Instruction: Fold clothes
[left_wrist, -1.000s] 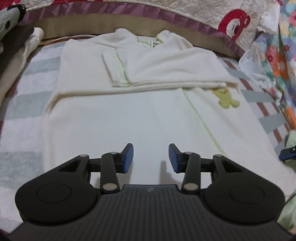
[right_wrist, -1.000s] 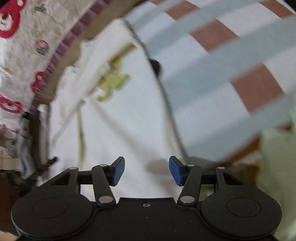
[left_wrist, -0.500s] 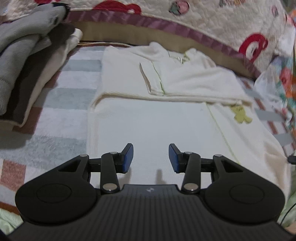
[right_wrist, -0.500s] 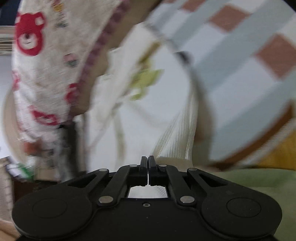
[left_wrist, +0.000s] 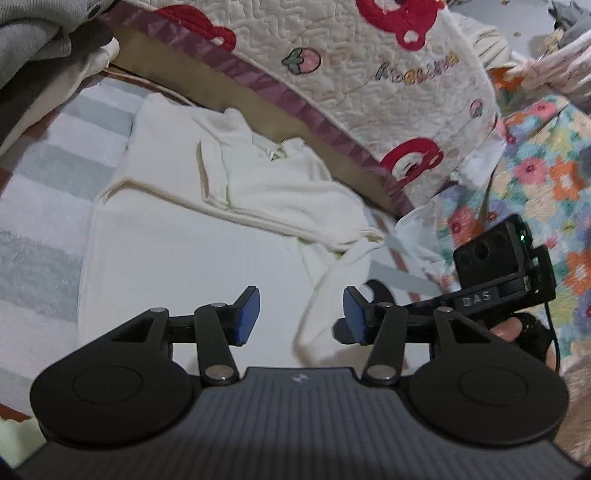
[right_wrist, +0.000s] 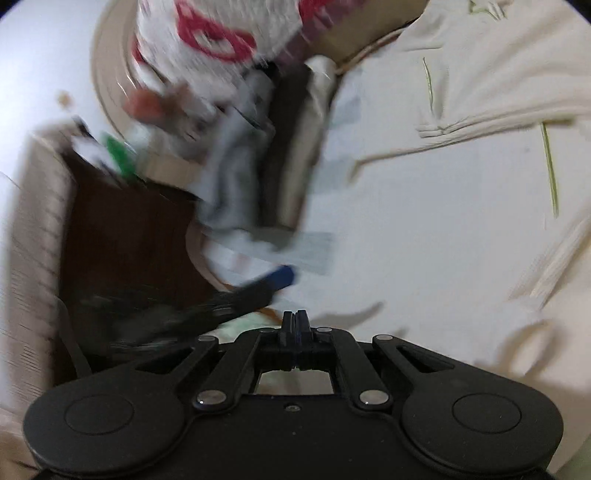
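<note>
Striped bedding (left_wrist: 44, 258) in grey, white and brown covers the bed, and a quilt with red bears (left_wrist: 369, 74) rises behind it. On the bedding lies the cream garment (left_wrist: 192, 258), spread flat with one sleeve already folded across the chest. It looks light, soft and limp, so I judge it will sag and drag, and a hem or a side edge is the best place to pinch it. The left gripper (left_wrist: 301, 317) hovers above the lower body of the garment; its jaws have just been opening, now about half apart, with nothing between them. The left wrist view shows the right gripper (left_wrist: 354, 295) lifting the garment's right edge in a ridge. The right wrist view, much blurred, shows the right gripper's jaws pressed together, but the cloth between them is not clear there; it also shows a pile of grey clothes (right_wrist: 236, 173).
</note>
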